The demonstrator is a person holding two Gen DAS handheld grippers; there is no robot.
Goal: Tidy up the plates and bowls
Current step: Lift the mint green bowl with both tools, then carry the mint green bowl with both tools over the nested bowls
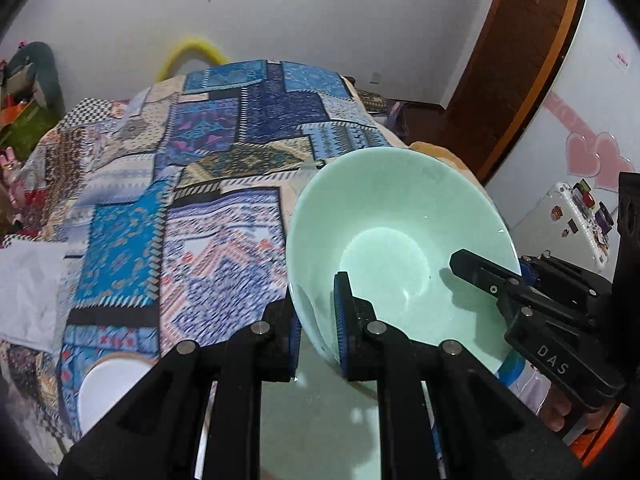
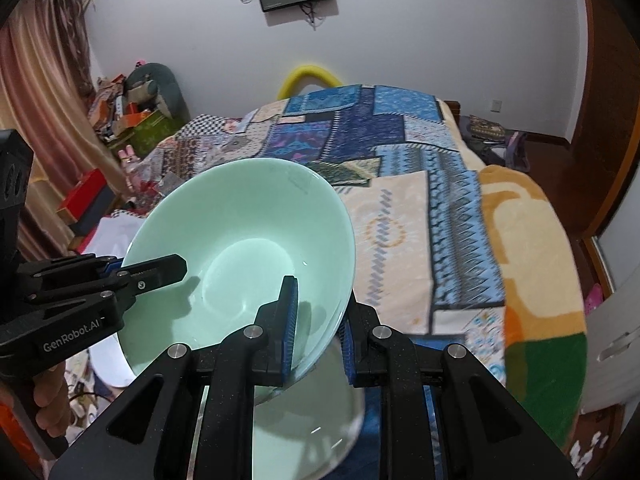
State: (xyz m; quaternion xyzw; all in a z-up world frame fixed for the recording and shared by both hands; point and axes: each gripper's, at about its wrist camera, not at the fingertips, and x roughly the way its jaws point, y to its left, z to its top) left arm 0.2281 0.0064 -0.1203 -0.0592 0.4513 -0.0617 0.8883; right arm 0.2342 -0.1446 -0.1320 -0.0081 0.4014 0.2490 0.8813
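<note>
A pale green bowl [image 1: 400, 220] is held tilted in the air by both grippers, above another pale green dish [image 1: 320, 420] below it. My left gripper [image 1: 318, 332] is shut on the bowl's left rim, one finger inside and one outside. My right gripper [image 2: 318, 328] is shut on the bowl's [image 2: 240, 232] right rim in the same way. Each gripper shows in the other's view, the right one in the left wrist view [image 1: 488, 280] and the left one in the right wrist view [image 2: 152, 272]. The green dish [image 2: 304, 420] under the bowl also shows in the right wrist view.
A bed with a blue patchwork quilt [image 1: 208, 168] fills the space ahead. A white plate [image 1: 104, 388] lies at the lower left, also seen in the right wrist view [image 2: 108, 364]. A white fridge [image 1: 580, 216] and a wooden door [image 1: 520, 60] stand to the right.
</note>
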